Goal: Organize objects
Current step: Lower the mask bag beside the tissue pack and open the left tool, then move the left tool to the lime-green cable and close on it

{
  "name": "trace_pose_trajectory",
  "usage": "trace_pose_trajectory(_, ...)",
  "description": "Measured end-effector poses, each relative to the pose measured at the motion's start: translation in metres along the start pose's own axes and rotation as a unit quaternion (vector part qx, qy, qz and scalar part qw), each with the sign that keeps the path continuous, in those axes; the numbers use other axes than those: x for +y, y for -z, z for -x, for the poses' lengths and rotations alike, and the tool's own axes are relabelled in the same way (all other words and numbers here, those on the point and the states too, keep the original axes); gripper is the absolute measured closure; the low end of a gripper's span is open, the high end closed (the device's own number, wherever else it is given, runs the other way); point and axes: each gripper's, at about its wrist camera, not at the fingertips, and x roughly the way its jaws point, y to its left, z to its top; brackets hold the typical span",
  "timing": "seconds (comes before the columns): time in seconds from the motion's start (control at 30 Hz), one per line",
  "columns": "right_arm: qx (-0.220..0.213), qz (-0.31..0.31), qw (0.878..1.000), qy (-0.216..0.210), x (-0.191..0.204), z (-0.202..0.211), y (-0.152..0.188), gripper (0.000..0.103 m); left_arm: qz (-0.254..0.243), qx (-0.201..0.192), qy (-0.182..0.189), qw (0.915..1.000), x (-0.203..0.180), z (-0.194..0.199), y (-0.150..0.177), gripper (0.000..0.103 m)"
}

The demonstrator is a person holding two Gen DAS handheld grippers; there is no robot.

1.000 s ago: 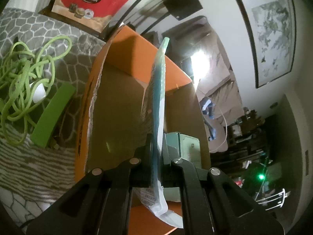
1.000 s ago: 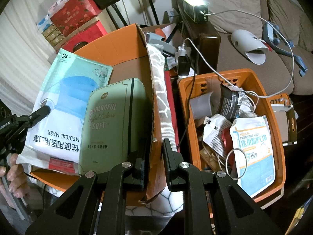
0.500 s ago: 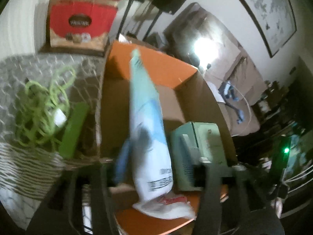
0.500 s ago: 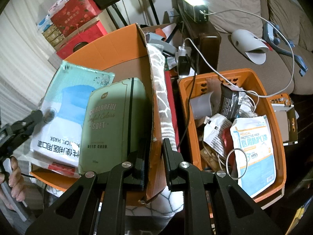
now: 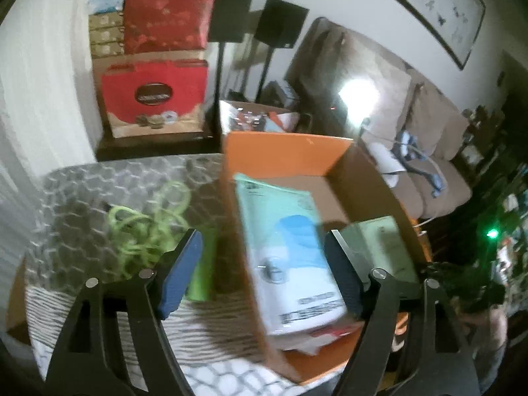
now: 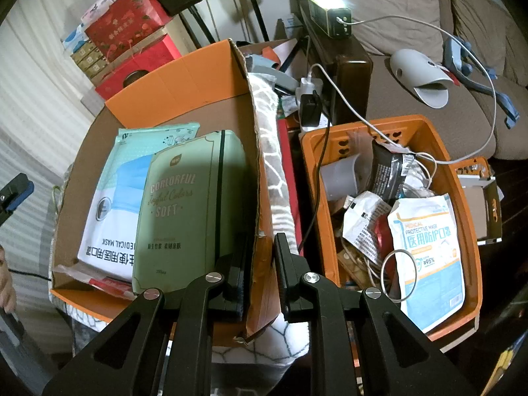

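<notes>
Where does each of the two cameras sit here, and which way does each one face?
Left wrist: on the left tongs, jaws opening and empty, tilted down over the orange cardboard box; only its own fingers show.
Right wrist: on the right tongs, shut on the box's side wall, looking down into it and the orange basket; a hand shows at the left edge.
Shared: the box, the medical mask pack and the green pack.

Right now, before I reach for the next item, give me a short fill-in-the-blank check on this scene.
1. The medical mask pack lies inside the ____ cardboard box.
2. The green pack rests partly ____ the mask pack.
3. The right gripper is clamped on the box's ____.
4. The plastic basket holds another ____ pack.

Missing: orange; on top of; wall; mask
</notes>
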Motion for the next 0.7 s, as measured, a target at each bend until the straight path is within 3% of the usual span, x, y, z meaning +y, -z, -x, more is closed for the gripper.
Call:
trace_pose_trajectory(0.1, 0.0, 0.0, 1.0, 0.0, 0.0, 0.0, 0.0, 0.087, 0.008, 0.001, -0.022, 0.9997, 0.025, 0.001, -0.004, 0.012)
trace_pose_trajectory(0.13, 0.0, 0.0, 1.0, 0.0, 0.0, 0.0, 0.0, 0.087, 0.012, 0.001, -0.029, 0.9995, 0.033, 0.001, -0.004, 0.011)
trace_pose_trajectory(0.4, 0.0, 0.001, 1.0, 0.002, 0.0, -0.001, 0.001, 0.087, 0.04, 0.013, -0.069, 0.9968, 0.091, 0.001, -0.001, 0.007)
trace_pose_trajectory(0.7, 0.0, 0.001, 1.0, 0.002, 0.0, 0.0, 0.001, 0.087, 0.061, 0.033, -0.082, 0.9942, 0.137, -0.009, 0.005, 0.005)
